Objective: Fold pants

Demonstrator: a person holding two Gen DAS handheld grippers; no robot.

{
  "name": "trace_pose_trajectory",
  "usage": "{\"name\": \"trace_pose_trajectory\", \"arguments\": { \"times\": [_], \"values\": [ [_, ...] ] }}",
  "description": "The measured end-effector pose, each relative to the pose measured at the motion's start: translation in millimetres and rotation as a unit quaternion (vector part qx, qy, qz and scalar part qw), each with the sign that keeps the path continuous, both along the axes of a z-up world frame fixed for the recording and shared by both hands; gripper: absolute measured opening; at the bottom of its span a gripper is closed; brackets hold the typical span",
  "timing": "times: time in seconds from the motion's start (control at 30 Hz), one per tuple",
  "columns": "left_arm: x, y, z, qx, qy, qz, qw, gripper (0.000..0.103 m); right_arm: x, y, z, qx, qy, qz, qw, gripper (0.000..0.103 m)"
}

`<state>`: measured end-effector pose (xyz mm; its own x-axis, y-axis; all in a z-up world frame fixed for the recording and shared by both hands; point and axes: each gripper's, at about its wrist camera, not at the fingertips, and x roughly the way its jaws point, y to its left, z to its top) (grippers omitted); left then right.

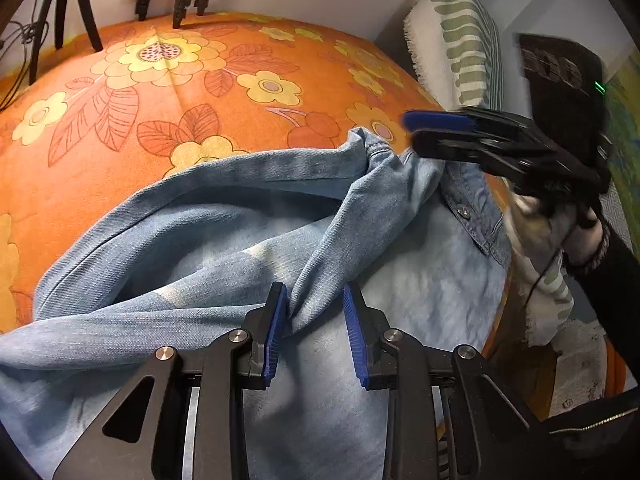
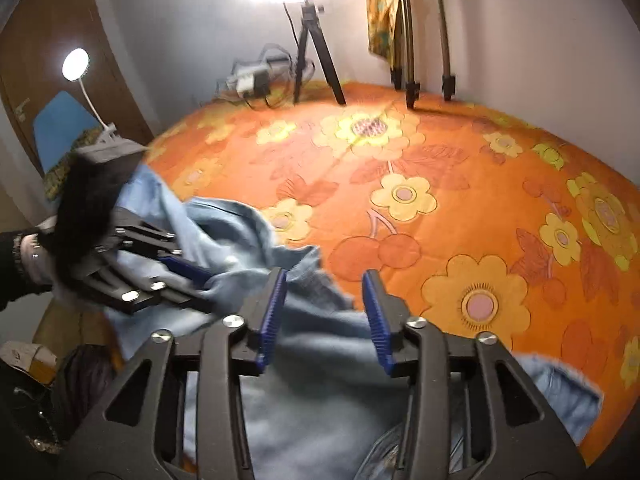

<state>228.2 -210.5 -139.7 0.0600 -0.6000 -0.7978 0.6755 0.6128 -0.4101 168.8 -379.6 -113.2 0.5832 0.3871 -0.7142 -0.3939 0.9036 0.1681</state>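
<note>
1. Left wrist view – the left gripper (image 1: 316, 320) has a bunched ridge of the pants (image 1: 224, 216) between its fingers (image 1: 276, 328). The denim touches the left pad only and a gap shows at the right pad, so whether it is truly clamped cannot be told from here.
2. The pants, pale blue jeans, lie crumpled on the bed near its close edge, on the orange flowered bedspread (image 1: 168, 92). The waistband with its metal button (image 1: 463, 211) lies toward the right, and one leg is thrown across the body in a twisted roll.
3. The right gripper (image 2: 326, 312) hangs over the denim with its fingers parted and nothing between them – released. In the left wrist view it is blurred, just above the waistband end.
4. Step in hand, as I judge it: the cloth is being spread out, and no neat fold has been made. Little of the task is done.
5. The next move calls for a fresh hold with the right gripper near the waistband, then pulling the two holds apart to flatten the twisted leg.
6. Around: tripod legs (image 2: 316, 64) and a cable tangle (image 2: 252, 80) at the far edge of the bed, a striped pillow (image 1: 464, 40) to the right. All are well apart from the denim; only the twist itself stands in the way.
</note>
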Motion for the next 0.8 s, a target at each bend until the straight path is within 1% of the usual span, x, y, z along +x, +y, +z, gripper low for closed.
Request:
{"name": "trace_pose_trajectory", "arguments": {
  "times": [0.03, 0.07, 0.13, 0.2, 0.27, 0.3, 0.33, 0.37, 0.4, 0.43, 0.5, 0.57, 0.6, 0.63, 0.7, 0.73, 0.8],
  "values": [
    [0, 1, 0, -0.001, 0.000, 0.000, 1.0000, 0.027, 11, 0, -5, 0.011, 0.020, 0.013, 1.000, 0.044],
    [0, 2, -1, -0.003, 0.002, 0.001, 1.0000, 0.027, 17, 1, -8, 0.017, 0.029, 0.025, 0.999, 0.045],
    [2, 2, -2, -0.007, 0.003, 0.002, 1.0000, 0.027, 24, 4, -12, 0.012, 0.029, 0.038, 0.999, 0.054],
    [3, 3, -2, -0.008, 0.002, 0.002, 1.0000, 0.027, 26, 10, -16, 0.008, 0.025, 0.061, 0.998, 0.059],
    [4, 3, -2, -0.009, 0.001, 0.002, 1.0000, 0.027, 26, 14, -20, 0.007, 0.031, 0.076, 0.997, 0.059],
    [4, 3, -3, -0.009, 0.000, 0.003, 1.0000, 0.027, 27, 18, -23, -0.004, 0.031, 0.080, 0.996, 0.059],
    [4, 3, -2, -0.007, -0.002, 0.003, 1.0000, 0.027, 27, 19, -26, -0.012, 0.032, 0.083, 0.996, 0.052],
    [4, 4, 1, -0.003, -0.014, 0.008, 0.9999, 0.027, 27, 21, -28, -0.015, 0.034, 0.086, 0.996, 0.038],
    [3, 7, 6, -0.002, -0.025, 0.016, 0.9996, 0.027, 28, 21, -29, -0.014, 0.037, 0.089, 0.995, 0.017],
    [2, 14, 14, -0.008, -0.037, 0.026, 0.9989, 0.027, 31, 22, -29, -0.017, 0.040, 0.083, 0.996, 0.017],
    [-1, 34, 29, -0.024, -0.053, 0.045, 0.9973, 0.029, 33, 20, -25, -0.025, 0.022, 0.069, 0.997, 0.015],
    [-6, 60, 40, -0.023, -0.076, 0.068, 0.9945, 0.035, 43, 13, -20, -0.023, 0.016, 0.044, 0.999, 0.014],
    [-8, 74, 42, -0.017, -0.081, 0.081, 0.9932, 0.035, 51, 7, -19, -0.016, 0.019, 0.025, 0.999, 0.013],
    [-10, 91, 40, -0.010, -0.077, 0.096, 0.9924, 0.035, 63, -2, -21, -0.003, 0.031, -0.001, 1.000, 0.013],
    [-13, 116, 34, 0.006, -0.066, 0.123, 0.9902, 0.035, 79, -7, -26, -0.003, 0.040, -0.037, 0.999, 0.012],
    [-15, 132, 31, 0.015, -0.063, 0.140, 0.9880, 0.035, 85, -6, -29, -0.010, 0.044, -0.044, 0.998, 0.012],
    [-24, 167, 28, 0.024, -0.052, 0.179, 0.9822, 0.035, 94, 9, -39, -0.055, 0.047, -0.054, 0.996, 0.012]
  ]
}}
